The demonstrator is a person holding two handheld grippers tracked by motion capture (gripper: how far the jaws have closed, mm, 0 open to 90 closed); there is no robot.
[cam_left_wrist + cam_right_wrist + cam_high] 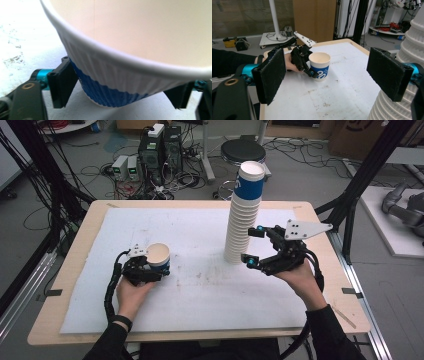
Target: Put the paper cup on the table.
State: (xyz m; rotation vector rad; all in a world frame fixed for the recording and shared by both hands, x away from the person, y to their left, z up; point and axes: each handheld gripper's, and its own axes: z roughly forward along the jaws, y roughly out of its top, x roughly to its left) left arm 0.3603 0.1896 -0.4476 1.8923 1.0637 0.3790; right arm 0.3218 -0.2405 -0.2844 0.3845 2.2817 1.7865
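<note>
A single white-and-blue ribbed paper cup (159,257) stands upright on the left of the white foam-covered worktop (200,290), set well apart from the tall stack of nested white paper cups (243,215) it seems to belong with. The left gripper (150,270) brackets the lone cup low on its wall; in the left gripper view the black jaws flank the blue band, the left one close against it and the right one clear of it, so the grip looks slack, the cup's weight on the worktop. The right gripper (254,246) waits spread wide beside the stack's base, jaws either side of nothing, likely placed to steady the column or pull the next cup. The cup's outer sleeve (107,75) is finely corrugated card, its rolled rim smooth and its inside a plain cream. The stack's rims form a stepped, slightly leaning column topped by a blue-banded cup. The worktop sheet is matt and scuffed with grey marks.
</note>
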